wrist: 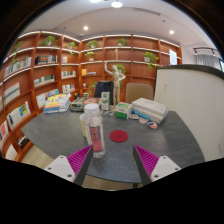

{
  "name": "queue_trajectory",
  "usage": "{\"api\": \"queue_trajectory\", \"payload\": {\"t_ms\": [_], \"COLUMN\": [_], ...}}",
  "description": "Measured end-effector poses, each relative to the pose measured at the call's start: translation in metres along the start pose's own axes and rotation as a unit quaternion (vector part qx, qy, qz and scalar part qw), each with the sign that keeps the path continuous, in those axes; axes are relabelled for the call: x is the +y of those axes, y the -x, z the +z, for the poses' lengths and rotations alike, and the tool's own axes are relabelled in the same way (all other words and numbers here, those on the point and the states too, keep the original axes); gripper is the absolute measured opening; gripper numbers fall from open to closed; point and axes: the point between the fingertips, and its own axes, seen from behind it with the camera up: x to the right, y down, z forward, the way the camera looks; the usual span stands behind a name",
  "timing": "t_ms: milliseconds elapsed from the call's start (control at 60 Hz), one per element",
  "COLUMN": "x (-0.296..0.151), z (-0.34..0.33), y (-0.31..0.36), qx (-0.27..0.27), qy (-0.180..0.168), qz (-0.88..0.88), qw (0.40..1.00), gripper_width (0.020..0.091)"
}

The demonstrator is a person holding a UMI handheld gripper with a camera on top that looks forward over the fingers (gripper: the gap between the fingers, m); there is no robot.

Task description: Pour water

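Magenta pads point(80, 157) on my two fingers framed the near edge of the grey table point(150, 135), and the gripper point(113, 160) stood spread wide with nothing between its jaws. Just ahead of my left finger rose the clear plastic water bottle point(94, 130), upright, with a reddish label around its middle and its cap on, as far as I could tell. Tucked close behind it sat what looked like a clear cup point(84, 124), though the bottle hid most of it. A small red disc point(119, 136), perhaps a coaster or a lid, lay flat on the table just to the right of the bottle. Beyond these were stacked books and boxes point(148, 108), and wooden bookshelves point(45, 70) curved around the room.

I judged the step in hand to be the approach to the bottle, with no pouring yet begun. To do it well, I needed to shift left until the bottle stood squarely between the pads, since it was off to one side of my centre line. I meant to close on its middle, about the label, firmly enough that it would not slip when tipped. I also had to watch that my left finger did not knock the cup behind it.
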Motion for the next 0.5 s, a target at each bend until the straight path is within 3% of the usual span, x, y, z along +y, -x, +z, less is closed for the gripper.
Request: {"api": "queue_trajectory", "payload": {"t_ms": [100,317,500], "x": [0.011,-0.008,-0.019], "z": [0.019,0.072,0.1], "y": [0.036,0.042,0.053], "qx": [-0.019,0.029,0.022], "qy": [-0.009,-0.056,-0.082], "qz": [0.01,0.041,0.046], "qw": [1.0,0.997,0.995], "gripper_width": [0.086,0.0864,0.0795]}}
